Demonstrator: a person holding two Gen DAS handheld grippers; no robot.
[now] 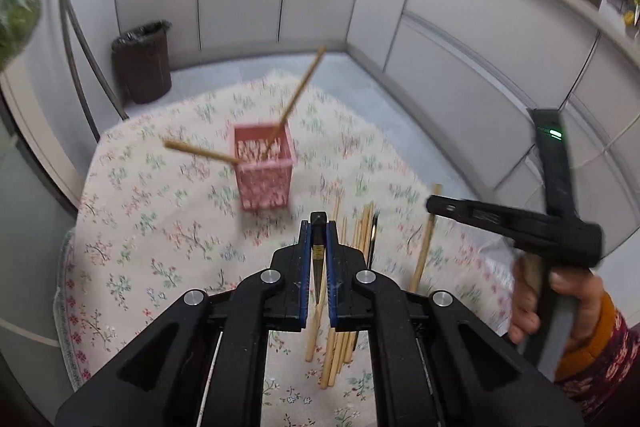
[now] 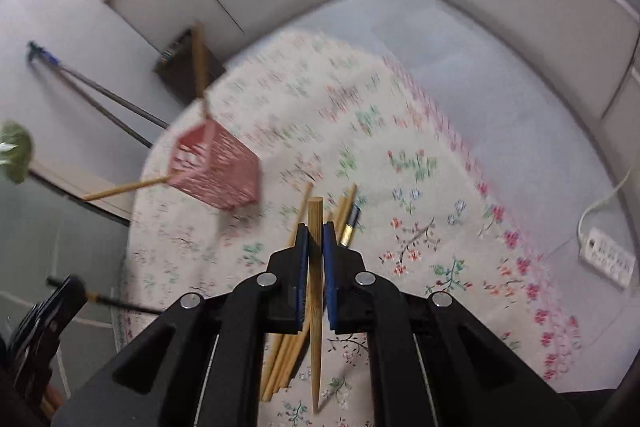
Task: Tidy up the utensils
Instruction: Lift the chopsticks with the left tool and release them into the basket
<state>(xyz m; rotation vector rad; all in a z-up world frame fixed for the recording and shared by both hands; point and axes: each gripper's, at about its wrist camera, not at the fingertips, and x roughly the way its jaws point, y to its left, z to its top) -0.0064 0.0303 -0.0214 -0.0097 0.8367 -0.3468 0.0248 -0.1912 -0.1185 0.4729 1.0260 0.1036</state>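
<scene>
A pink slotted holder (image 1: 264, 167) stands on the floral tablecloth with two wooden chopsticks (image 1: 298, 95) leaning out of it; it also shows in the right wrist view (image 2: 218, 169). My left gripper (image 1: 319, 227) is shut on a dark chopstick (image 1: 319, 259), above a loose pile of wooden chopsticks (image 1: 340, 343). My right gripper (image 2: 315, 231) is shut on a wooden chopstick (image 2: 316, 307), held upright over the pile (image 2: 286, 355). The right gripper also shows in the left wrist view (image 1: 436, 205), at the right.
The cloth-covered table (image 1: 132, 235) drops off at its edges to a grey floor. A dark bin (image 1: 142, 61) and leaning poles (image 1: 76, 39) stand at the far left. White cabinets run behind. A power strip (image 2: 608, 261) lies on the floor at the right.
</scene>
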